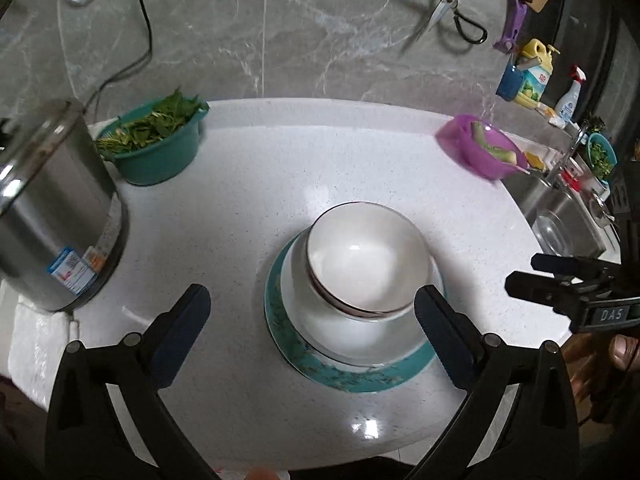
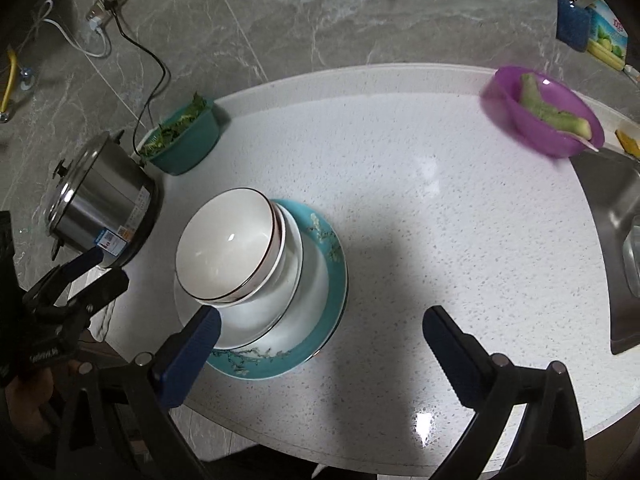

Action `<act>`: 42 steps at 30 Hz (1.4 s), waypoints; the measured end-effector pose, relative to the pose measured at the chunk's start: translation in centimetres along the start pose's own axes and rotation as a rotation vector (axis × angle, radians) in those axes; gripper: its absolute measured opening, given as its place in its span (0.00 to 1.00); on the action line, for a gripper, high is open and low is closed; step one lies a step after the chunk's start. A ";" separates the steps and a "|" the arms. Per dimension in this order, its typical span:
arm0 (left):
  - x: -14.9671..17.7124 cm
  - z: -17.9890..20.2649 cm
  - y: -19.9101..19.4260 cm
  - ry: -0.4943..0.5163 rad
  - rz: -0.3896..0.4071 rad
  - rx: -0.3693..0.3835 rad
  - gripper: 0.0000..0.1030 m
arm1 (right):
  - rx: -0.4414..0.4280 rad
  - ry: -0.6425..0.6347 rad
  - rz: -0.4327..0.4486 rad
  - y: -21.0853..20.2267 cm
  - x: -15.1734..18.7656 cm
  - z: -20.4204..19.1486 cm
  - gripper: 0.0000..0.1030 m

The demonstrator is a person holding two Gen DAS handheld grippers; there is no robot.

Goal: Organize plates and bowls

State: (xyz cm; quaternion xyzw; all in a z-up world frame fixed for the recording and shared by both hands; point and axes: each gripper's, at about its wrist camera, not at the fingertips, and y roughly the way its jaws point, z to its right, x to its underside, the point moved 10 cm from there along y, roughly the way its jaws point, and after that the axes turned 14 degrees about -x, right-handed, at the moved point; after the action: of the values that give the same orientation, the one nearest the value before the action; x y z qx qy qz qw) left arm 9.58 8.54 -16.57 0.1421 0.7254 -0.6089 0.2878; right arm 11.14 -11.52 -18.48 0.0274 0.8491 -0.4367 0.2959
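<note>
A white bowl with a dark rim [image 1: 366, 258] [image 2: 230, 248] sits stacked on another white bowl, on a white plate [image 1: 320, 328] [image 2: 256, 320], on a teal flowered plate [image 1: 352, 376] [image 2: 328, 300], all on the white counter. My left gripper [image 1: 314, 306] is open and empty, just in front of the stack; it shows at the left of the right wrist view [image 2: 92, 276]. My right gripper [image 2: 322, 326] is open and empty, right of the stack's near edge; it shows at the right of the left wrist view [image 1: 528, 276].
A steel pot [image 1: 48, 208] [image 2: 100, 204] stands at the left. A teal bowl of greens [image 1: 156, 144] [image 2: 184, 140] is behind it. A purple bowl with vegetable pieces [image 1: 480, 148] [image 2: 540, 112] sits at the back right by the sink [image 1: 560, 220] [image 2: 616, 216]. Scissors [image 1: 444, 4] hang on the wall.
</note>
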 end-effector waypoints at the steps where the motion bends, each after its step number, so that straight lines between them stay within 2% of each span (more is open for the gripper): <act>1: -0.1 0.3 -1.1 0.000 0.024 -0.011 1.00 | -0.009 -0.016 0.016 -0.5 0.1 -0.4 1.00; 3: -0.2 0.6 -2.8 -0.008 0.060 -0.034 1.00 | -0.011 -0.038 0.043 -1.4 0.1 -0.8 1.00; 6: 0.0 1.7 -5.2 -0.031 0.071 -0.019 1.00 | 0.005 -0.062 0.072 -2.8 0.1 -1.6 1.00; 11: 0.2 2.6 -8.6 -0.054 0.083 -0.043 1.00 | 0.015 -0.074 0.127 -4.8 0.2 -3.1 1.00; 13: 0.1 2.4 -9.3 -0.029 0.103 -0.107 1.00 | 0.032 -0.077 0.153 -5.5 0.3 -3.5 1.00; 15: 0.2 1.7 -9.4 0.024 0.109 -0.220 1.00 | 0.047 -0.071 0.165 -5.9 0.4 -3.8 1.00; 17: 0.7 1.1 -9.3 0.051 0.084 -0.282 1.00 | 0.069 -0.069 0.183 -6.3 0.7 -4.4 1.00; 18: 1.2 0.9 -9.1 0.052 0.052 -0.279 1.00 | 0.083 -0.059 0.192 -6.5 0.8 -4.6 1.00; 20: 2.1 0.6 -8.8 0.026 -0.015 -0.222 1.00 | 0.094 -0.039 0.204 -6.7 1.1 -5.1 1.00; 24: 3.3 -0.6 -8.7 -0.042 -0.082 -0.121 1.00 | 0.157 -0.037 0.205 -6.9 1.7 -6.2 1.00; 27: 3.2 -1.2 -9.0 -0.048 -0.082 -0.092 1.00 | 0.162 -0.027 0.216 -7.3 1.9 -6.9 1.00; 30: 3.0 -1.2 -9.5 -0.011 -0.072 -0.100 1.00 | 0.199 -0.024 0.208 -7.6 1.9 -7.5 1.00; 36: 1.1 -1.0 -9.7 0.007 -0.064 -0.070 1.00 | 0.233 -0.024 0.213 -8.3 1.2 -8.9 1.00; 42: 0.1 -1.4 -9.8 0.002 -0.053 -0.067 1.00 | 0.274 -0.002 0.177 -8.3 0.8 -9.2 1.00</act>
State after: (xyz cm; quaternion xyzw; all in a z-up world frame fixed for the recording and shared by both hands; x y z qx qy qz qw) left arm 3.68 7.77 -8.68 0.1138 0.7492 -0.5916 0.2752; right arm 3.57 -9.87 -8.79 0.1415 0.7757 -0.5206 0.3275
